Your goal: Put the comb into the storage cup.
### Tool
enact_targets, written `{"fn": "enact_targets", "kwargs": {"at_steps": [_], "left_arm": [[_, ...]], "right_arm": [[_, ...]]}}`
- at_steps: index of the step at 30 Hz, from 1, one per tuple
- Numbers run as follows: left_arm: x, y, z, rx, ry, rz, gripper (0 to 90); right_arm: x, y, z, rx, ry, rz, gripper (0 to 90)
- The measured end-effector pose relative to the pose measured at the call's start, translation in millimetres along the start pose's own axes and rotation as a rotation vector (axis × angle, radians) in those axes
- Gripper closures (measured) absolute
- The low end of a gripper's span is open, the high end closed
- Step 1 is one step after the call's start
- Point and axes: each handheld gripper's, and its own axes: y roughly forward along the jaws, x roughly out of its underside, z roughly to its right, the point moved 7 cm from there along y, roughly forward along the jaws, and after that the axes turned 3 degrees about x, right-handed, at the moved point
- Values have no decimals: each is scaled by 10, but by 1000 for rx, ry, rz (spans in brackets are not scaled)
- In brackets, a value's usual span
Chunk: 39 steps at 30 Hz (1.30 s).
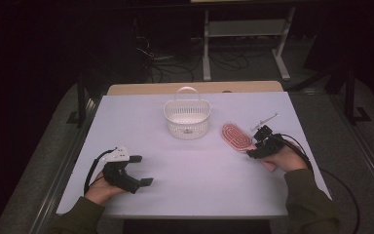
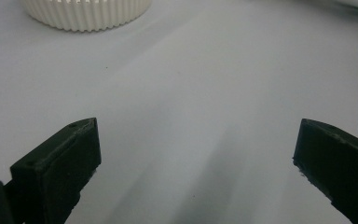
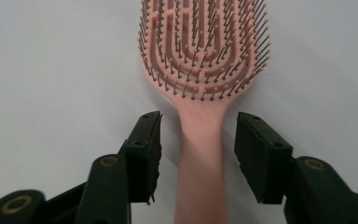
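dark floor and a tangle of cables lie beyond the far edge of a pale counter [image 1: 175,165], with the legs of a light metal frame [image 1: 243,44] standing further back. on the counter, toward its far middle, sits a white slotted basket [image 1: 187,118] with a thin loop handle standing upright; its ribbed wall also shows at the top of the left gripper view [image 2: 86,14].

right of the basket lies a pink hairbrush [image 1: 236,136], bristles up, flat on the counter and apart from the basket. its head points away and to the left, its handle toward the person's right hand. the right tool [image 1: 259,146] is down at the handle. in the right gripper view the pink hairbrush [image 3: 200,70] runs straight up the middle, and the right tool [image 3: 198,154] has one black jaw on each side of the handle, just below the bristled head. the jaws stand narrowly parted with a sliver of counter visible between each jaw and the handle, so they bracket it without pressing it.

the left tool [image 1: 143,170] rests low over the near left part of the counter, well apart from basket and brush, held by the left hand [image 1: 100,190]. in the left gripper view the left tool [image 2: 196,158] has its jaws spread wide with bare counter between them.
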Motion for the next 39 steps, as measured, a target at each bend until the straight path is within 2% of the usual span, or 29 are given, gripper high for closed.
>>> {"fn": "enact_targets", "kwargs": {"at_steps": [6, 12, 18, 33, 39], "left_arm": [[-1, -2, -2, 1, 0, 1, 3], [-1, -2, -1, 1, 0, 1, 4], [0, 3, 1, 1, -1, 0, 4], [-1, -3, -1, -3, 1, 0, 3], [-1, -3, -4, -2, 1, 1, 4]], "right_arm": [[-1, 31, 6, 0, 7, -11, 563], [10, 86, -6, 6, -5, -36, 603], [6, 96, -17, 1, -13, -37, 664], [-8, 96, -48, 31, -4, -67, 691], [3, 90, -33, 12, 10, -48, 691]]}}
